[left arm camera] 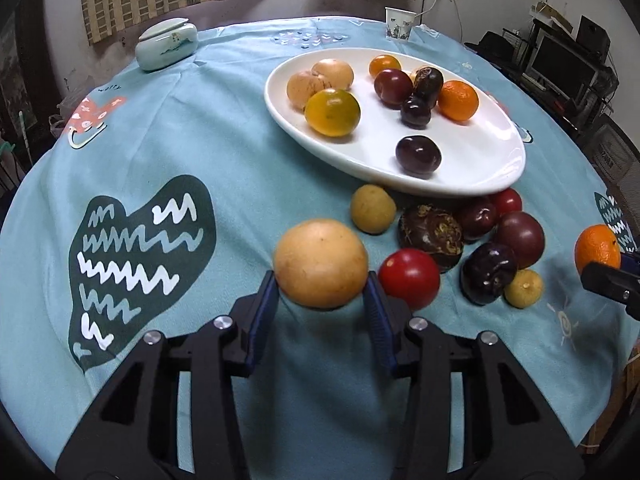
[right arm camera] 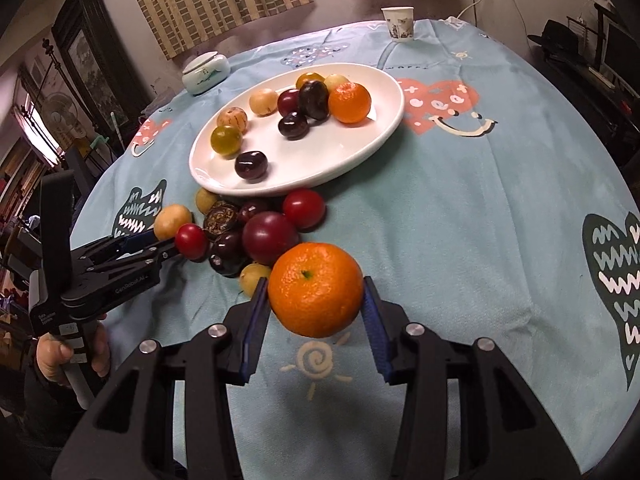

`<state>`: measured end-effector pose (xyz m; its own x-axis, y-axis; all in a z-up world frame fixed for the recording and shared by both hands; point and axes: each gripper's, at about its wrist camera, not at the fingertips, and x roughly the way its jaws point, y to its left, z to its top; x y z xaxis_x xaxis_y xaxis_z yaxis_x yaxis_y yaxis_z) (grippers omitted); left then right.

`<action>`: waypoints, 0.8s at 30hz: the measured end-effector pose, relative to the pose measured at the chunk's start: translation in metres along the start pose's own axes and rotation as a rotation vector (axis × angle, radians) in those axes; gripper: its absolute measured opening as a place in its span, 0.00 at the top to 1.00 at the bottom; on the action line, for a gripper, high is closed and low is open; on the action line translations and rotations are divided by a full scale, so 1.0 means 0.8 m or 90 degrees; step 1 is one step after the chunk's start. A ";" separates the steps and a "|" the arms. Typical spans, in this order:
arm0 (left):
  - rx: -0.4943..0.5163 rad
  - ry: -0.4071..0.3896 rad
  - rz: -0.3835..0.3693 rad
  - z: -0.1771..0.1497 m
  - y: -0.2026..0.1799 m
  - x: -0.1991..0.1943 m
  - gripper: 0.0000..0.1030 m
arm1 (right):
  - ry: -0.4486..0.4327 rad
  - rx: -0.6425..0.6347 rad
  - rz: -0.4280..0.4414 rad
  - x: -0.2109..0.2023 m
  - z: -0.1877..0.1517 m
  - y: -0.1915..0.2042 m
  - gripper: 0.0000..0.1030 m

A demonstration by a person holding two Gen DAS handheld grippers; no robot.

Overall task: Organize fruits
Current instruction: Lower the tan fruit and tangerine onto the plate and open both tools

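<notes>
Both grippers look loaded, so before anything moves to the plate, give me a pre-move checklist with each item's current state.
1. Left gripper shut on the tan round fruit: ok.
2. Right gripper shut on the orange: ok.
3. Both fruits lifted off the tablecloth: cannot tell.
4. Bare space on the white plate for two more: ok.
5. Loose fruit pile lies between grippers and plate; path over it: cannot tell.

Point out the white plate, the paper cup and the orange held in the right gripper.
white plate (right arm camera: 360, 148): right wrist view, bare surface near its right rim.
paper cup (right arm camera: 398, 24): right wrist view, middle of its printed side.
orange (right arm camera: 316, 290), held in the right gripper (right arm camera: 316, 312): right wrist view, centre of its peel.
</notes>
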<state>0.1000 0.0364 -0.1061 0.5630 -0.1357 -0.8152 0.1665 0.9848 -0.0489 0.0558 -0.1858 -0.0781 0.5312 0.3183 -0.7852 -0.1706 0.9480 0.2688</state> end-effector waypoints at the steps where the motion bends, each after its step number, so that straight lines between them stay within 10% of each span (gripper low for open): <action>1: -0.009 0.001 -0.009 -0.002 0.001 -0.004 0.57 | -0.004 -0.004 0.002 -0.004 -0.001 0.003 0.56; 24: 0.008 -0.075 -0.114 -0.031 -0.021 -0.121 0.57 | -0.053 -0.024 0.040 -0.037 -0.007 0.029 0.56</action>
<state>0.0228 0.0353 -0.0407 0.6141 -0.3208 -0.7211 0.2826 0.9425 -0.1787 0.0315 -0.1732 -0.0521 0.5850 0.3761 -0.7185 -0.2359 0.9266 0.2930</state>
